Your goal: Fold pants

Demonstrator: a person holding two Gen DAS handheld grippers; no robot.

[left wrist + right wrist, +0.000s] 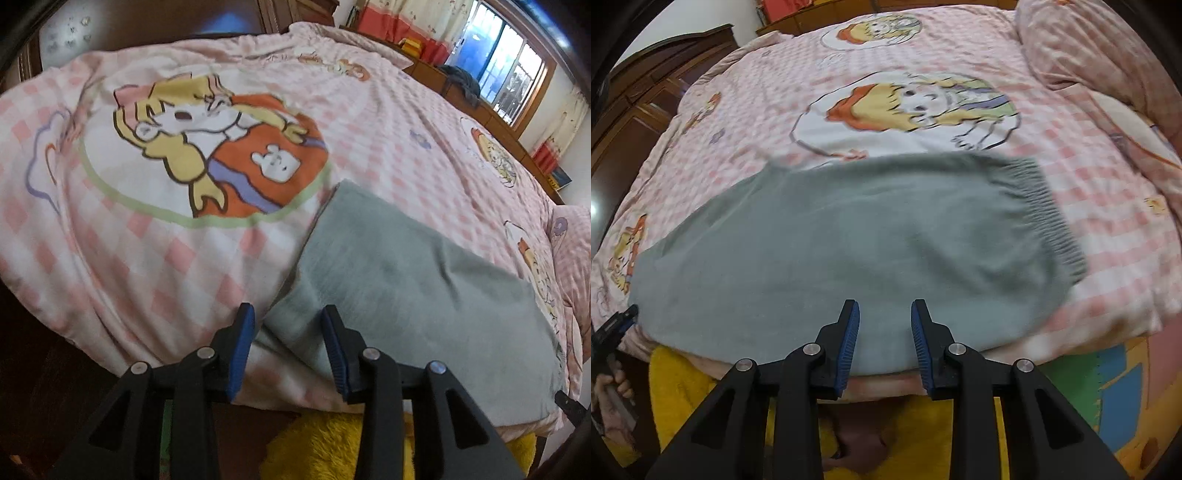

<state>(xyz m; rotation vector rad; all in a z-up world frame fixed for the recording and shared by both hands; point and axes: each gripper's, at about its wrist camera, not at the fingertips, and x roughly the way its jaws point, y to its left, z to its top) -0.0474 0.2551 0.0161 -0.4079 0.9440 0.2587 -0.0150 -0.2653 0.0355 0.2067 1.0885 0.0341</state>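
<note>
Grey pants (827,236) lie flat on the pink checked bedspread (1108,155) near the bed's front edge, their ribbed elastic waistband (1045,206) at the right. In the left wrist view the pants (406,280) stretch away to the right. My left gripper (288,317) is open and empty, just above the pants' left end at the bed edge. My right gripper (884,310) is open and empty, over the pants' near edge around their middle. The left gripper's tip (624,317) shows at the far left of the right wrist view.
The bedspread (184,240) carries cartoon prints. A pink pillow (1100,48) lies at the back right. A yellow fluffy cloth (679,387) and a coloured play mat (1115,398) lie below the bed edge. Wooden cabinets (639,107) stand at the left, a window (502,66) beyond.
</note>
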